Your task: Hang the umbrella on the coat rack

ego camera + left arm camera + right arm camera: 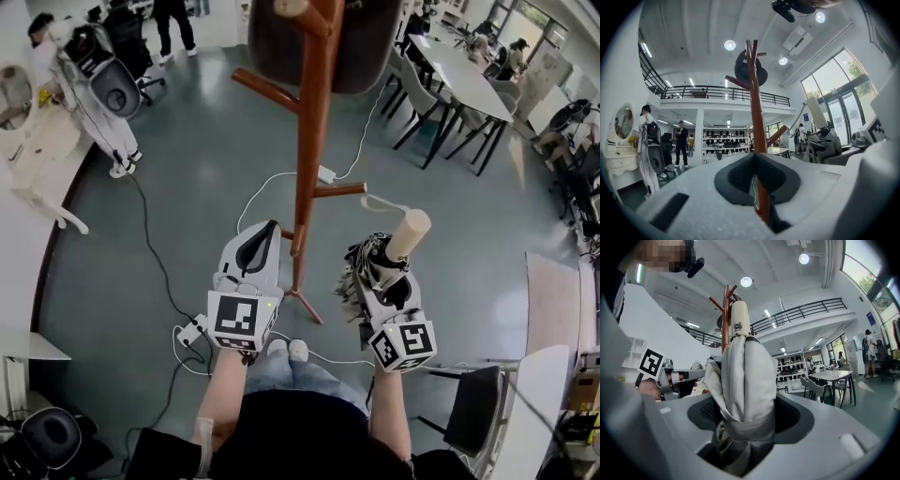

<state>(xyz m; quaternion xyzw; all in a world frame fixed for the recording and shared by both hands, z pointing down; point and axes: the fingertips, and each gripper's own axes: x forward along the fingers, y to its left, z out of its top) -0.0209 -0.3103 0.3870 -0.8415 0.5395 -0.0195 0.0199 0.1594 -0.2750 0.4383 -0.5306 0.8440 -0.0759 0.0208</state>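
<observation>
The brown wooden coat rack (310,141) stands on the grey floor straight ahead, a dark hat (366,47) hanging near its top. My right gripper (382,272) is shut on a folded grey umbrella (367,267) held upright to the right of the pole; its cream handle (409,232) points up, and a white strap loops off it. In the right gripper view the umbrella (743,376) fills the jaws and the rack (724,310) rises behind it. My left gripper (267,234) is shut and empty, just left of the pole. The left gripper view shows the rack (754,93) dead ahead.
White cables and a power block (326,174) trail across the floor around the rack's feet. Tables and chairs (459,75) stand at the far right, a white vanity (37,150) at the left. A black chair (473,422) and a desk are close at my right. People stand far back.
</observation>
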